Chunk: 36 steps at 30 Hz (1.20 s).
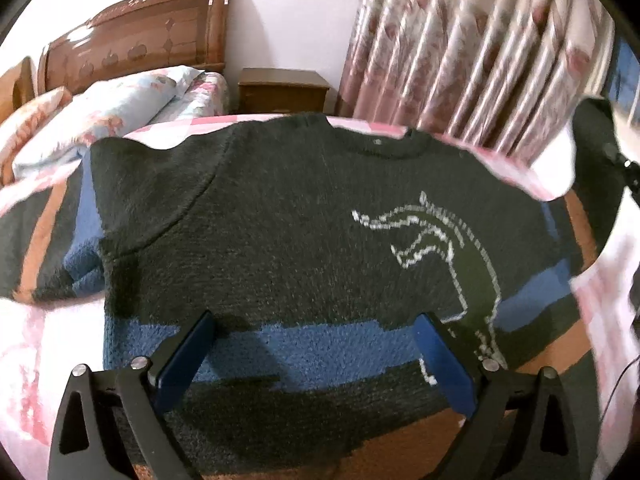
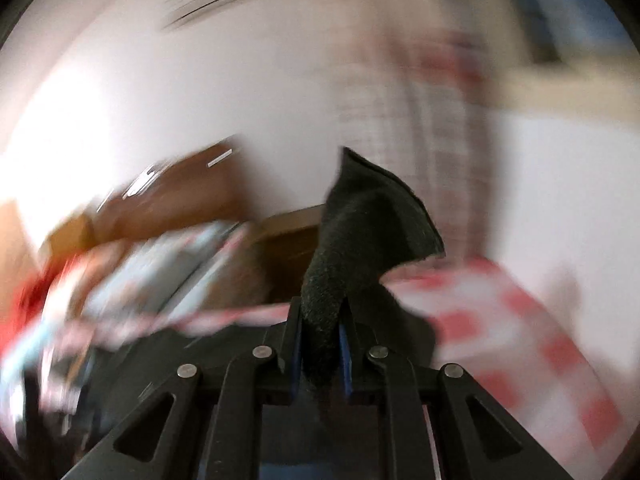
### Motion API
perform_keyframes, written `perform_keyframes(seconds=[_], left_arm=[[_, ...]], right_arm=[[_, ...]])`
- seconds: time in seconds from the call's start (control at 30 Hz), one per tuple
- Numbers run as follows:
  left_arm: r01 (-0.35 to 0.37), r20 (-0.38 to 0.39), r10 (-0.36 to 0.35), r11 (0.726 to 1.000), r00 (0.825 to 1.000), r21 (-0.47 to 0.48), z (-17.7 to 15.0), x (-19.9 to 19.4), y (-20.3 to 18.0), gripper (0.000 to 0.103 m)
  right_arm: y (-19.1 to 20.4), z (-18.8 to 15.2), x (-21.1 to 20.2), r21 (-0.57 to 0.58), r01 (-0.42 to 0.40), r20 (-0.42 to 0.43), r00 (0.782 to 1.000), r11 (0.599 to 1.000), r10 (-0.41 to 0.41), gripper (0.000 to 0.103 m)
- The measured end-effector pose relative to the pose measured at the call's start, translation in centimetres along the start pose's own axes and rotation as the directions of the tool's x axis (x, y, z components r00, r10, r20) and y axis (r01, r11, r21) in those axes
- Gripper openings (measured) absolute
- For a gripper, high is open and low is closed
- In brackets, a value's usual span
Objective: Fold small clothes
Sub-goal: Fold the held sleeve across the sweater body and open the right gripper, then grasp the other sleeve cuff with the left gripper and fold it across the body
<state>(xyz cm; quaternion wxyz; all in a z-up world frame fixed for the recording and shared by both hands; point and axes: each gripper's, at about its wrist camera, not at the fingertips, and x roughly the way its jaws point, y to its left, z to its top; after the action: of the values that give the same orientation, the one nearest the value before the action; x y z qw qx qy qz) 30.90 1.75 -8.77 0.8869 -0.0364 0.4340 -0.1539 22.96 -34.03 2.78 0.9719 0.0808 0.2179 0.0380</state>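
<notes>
A small dark knitted sweater with blue and orange stripes and a white horse outline lies flat on the bed, neck away from me. My left gripper is open just above its blue stripe, holding nothing. My right gripper is shut on a fold of the sweater's dark fabric, which sticks up between the fingers. The right wrist view is heavily blurred. The right gripper also shows at the right edge of the left wrist view, lifted near the sweater's right sleeve.
The bed has a pink and white checked cover. Pillows lie by the wooden headboard. A wooden nightstand and patterned curtains stand beyond the bed.
</notes>
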Motion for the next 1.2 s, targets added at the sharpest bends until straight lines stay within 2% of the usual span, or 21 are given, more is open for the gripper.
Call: perform_keyframes(seconds=[0.03,0.07,0.13,0.2,0.27,0.4,0.53,0.63,0.7,0.77,0.8,0.83,0.87,0.93,1.07,1.13,1.2], left_arm=[[0.025,0.014,-0.024,0.999,1.0,-0.029,0.0,-0.2,0.6,0.097],[0.048,0.026,-0.047,0.997,0.999,-0.053,-0.1,-0.4,1.1,0.096],[0.081,0.038,-0.078,0.993,0.996,-0.082,-0.1,-0.6,1.7,0.095],[0.102,0.046,-0.098,0.99,0.994,-0.099,-0.1,-0.8,2.0,0.095],[0.12,0.053,-0.115,0.986,0.992,-0.112,-0.2,-1.0,2.2,0.095],[0.147,0.043,-0.142,0.978,0.989,-0.146,0.2,-1.2,2.3,0.093],[0.265,0.015,-0.268,0.943,0.963,-0.203,1.6,-0.4,0.7,0.084],[0.23,-0.017,-0.234,0.964,0.972,-0.131,3.3,1.2,-2.7,0.082],[0.212,-0.055,-0.217,0.973,0.975,-0.087,3.9,2.7,-4.7,0.079],[0.135,-0.042,-0.136,0.991,0.99,-0.014,4.1,3.4,-6.7,0.075],[0.115,-0.042,-0.114,0.993,0.993,0.02,4.2,3.7,-7.6,0.069],[0.079,-0.023,-0.078,0.996,0.997,0.049,4.0,3.7,-8.3,0.044],[0.053,-0.016,-0.052,0.996,0.999,0.068,3.8,3.8,-8.7,0.028],[0.09,-0.006,-0.09,0.993,0.996,0.079,3.5,3.5,-8.9,0.014],[0.105,0.013,-0.106,0.993,0.994,0.057,3.1,3.2,-8.2,0.013],[0.132,0.04,-0.133,0.991,0.99,0.03,3.2,2.8,-7.8,0.013],[0.165,0.083,-0.165,0.986,0.983,0.008,3.5,2.1,-7.3,0.012]], right_arm=[[3.7,-0.4,0.9,-0.099,-0.058,-0.058,0.997,0.993,0.053,0.089],[7.1,-1.2,1.6,-0.181,-0.108,-0.116,0.989,0.978,0.088,0.103],[11.1,-3.0,1.9,-0.251,-0.173,-0.174,0.976,0.952,0.131,0.103],[12.6,-4.6,1.7,-0.266,-0.189,-0.201,0.97,0.945,0.137,0.103],[12.1,-6.2,1.3,-0.242,-0.162,-0.246,0.964,0.957,0.101,0.103],[9.4,-8.9,0.8,-0.149,-0.13,-0.341,0.937,0.98,0.072,0.103],[7.5,-11.9,-0.4,-0.124,-0.103,-0.38,0.924,0.987,0.049,0.103],[7.1,-13.1,0.1,-0.135,-0.068,-0.398,0.918,0.989,0.009,0.103],[7.3,-13.1,-0.1,-0.147,-0.07,-0.367,0.93,0.987,0.011,0.103],[7.5,-13.4,0.1,-0.158,-0.075,-0.365,0.931,0.985,0.012,0.103],[7.4,-13.4,0.2,-0.16,-0.07,-0.366,0.93,0.985,0.007,0.103],[7.4,-13.2,0.2,-0.156,-0.067,-0.362,0.932,0.985,0.006,0.103],[7.1,-13.2,0.1,-0.146,-0.064,-0.356,0.935,0.987,0.008,0.103],[6.5,-12.9,0.0,-0.114,-0.051,-0.337,0.941,0.992,0.01,0.103],[3.7,-12.3,-0.9,0.038,0.042,-0.261,0.965,0.998,-0.03,0.103],[1.4,-12.2,-1.4,0.162,0.1,-0.227,0.972,0.982,-0.062,0.103],[-0.2,-12.3,-1.6,0.237,0.131,-0.234,0.969,0.963,-0.074,0.103]])
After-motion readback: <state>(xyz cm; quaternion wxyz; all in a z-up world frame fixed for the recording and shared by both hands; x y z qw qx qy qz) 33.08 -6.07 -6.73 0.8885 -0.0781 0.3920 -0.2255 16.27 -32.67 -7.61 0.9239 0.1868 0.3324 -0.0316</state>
